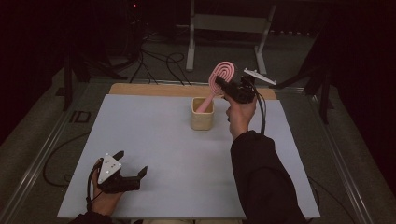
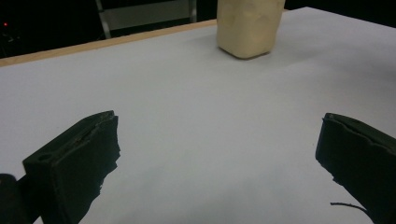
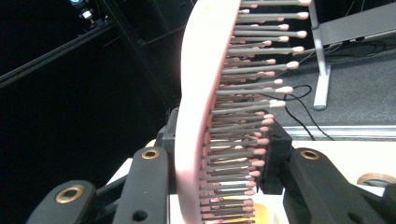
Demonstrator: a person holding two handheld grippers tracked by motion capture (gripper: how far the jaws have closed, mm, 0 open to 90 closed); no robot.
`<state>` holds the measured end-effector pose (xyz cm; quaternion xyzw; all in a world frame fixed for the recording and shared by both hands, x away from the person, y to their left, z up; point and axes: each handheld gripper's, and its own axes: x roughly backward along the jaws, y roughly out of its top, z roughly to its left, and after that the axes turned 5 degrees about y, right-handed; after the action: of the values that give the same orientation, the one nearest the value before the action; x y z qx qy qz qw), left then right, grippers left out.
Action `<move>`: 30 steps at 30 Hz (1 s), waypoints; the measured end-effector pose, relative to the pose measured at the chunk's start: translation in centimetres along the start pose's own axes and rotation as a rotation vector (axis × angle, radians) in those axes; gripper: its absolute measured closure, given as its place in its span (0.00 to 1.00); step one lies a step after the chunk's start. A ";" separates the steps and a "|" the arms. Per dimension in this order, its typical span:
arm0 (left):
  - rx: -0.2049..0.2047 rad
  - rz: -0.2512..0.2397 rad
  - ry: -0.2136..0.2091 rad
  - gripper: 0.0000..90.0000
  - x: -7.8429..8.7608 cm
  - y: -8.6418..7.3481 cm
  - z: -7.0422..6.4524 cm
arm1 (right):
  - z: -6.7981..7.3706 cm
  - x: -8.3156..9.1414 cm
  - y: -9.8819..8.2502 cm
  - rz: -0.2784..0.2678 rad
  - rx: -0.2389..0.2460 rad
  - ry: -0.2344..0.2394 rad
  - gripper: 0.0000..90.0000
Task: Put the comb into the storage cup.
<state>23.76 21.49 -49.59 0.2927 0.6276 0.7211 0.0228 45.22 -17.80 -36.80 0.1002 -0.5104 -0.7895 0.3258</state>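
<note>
Right hand-held gripper (image 1: 225,86) clamps pink hairbrush (image 1: 221,74) (handle in cup (image 1: 202,119)).

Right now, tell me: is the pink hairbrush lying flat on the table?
No, the pink hairbrush stands tilted with its handle in the beige cup, its head clamped by the right gripper above the table.

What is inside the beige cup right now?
The handle end of the pink hairbrush dips into the beige cup, held by the right gripper. The cup's bottom is hidden by its wall.

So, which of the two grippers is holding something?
The right gripper, raised beside the beige cup: its jaws clamp the pink hairbrush. The left gripper rests low on the table, jaws open and empty.
</note>
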 end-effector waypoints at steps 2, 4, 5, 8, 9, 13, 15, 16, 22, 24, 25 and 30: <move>0.000 0.000 0.000 0.00 0.0 0.0 0.0 | 0.0 -0.1 -0.2 0.005 0.003 0.000 0.70; 0.000 0.000 0.001 0.00 0.0 0.0 0.0 | 0.0 -0.1 -0.4 0.008 -0.001 0.002 0.70; 0.000 0.000 0.000 0.00 0.0 0.0 0.0 | 0.0 -0.1 -0.5 0.009 -0.004 0.006 0.70; -0.002 0.002 0.001 0.00 0.0 0.0 0.0 | -0.1 -0.2 -0.8 0.015 -0.004 0.007 0.70; -0.003 0.003 0.001 0.00 0.0 0.0 0.0 | -0.2 -0.3 -0.9 0.017 -0.006 0.006 0.70; -0.001 0.002 0.001 0.00 0.0 0.0 0.0 | -0.4 -0.4 -1.3 0.033 -0.016 0.016 0.70; -0.003 0.004 0.000 0.00 0.0 0.0 0.0 | -0.5 -0.4 -1.5 0.036 -0.015 0.014 0.70; -0.003 0.004 0.000 0.00 0.0 0.0 0.0 | -0.6 -0.5 -1.6 0.038 -0.016 0.014 0.70; -0.005 0.007 -0.002 0.00 -0.1 0.0 0.0 | -0.7 -0.5 -2.0 0.047 -0.021 0.018 0.70; -0.006 0.009 -0.002 0.00 -0.1 -0.1 -0.1 | -0.7 -0.5 -2.1 0.051 -0.022 0.017 0.70; -0.006 0.010 -0.002 0.00 -0.1 0.0 -0.1 | -0.7 -0.6 -2.2 0.051 -0.022 0.017 0.70; -0.006 0.010 -0.002 0.00 -0.1 -0.1 -0.1 | -0.9 -0.7 -2.6 0.053 -0.030 0.017 0.69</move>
<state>23.81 21.41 -49.69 0.2963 0.6241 0.7227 0.0207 45.08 -17.34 -39.60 0.0885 -0.4982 -0.7872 0.3526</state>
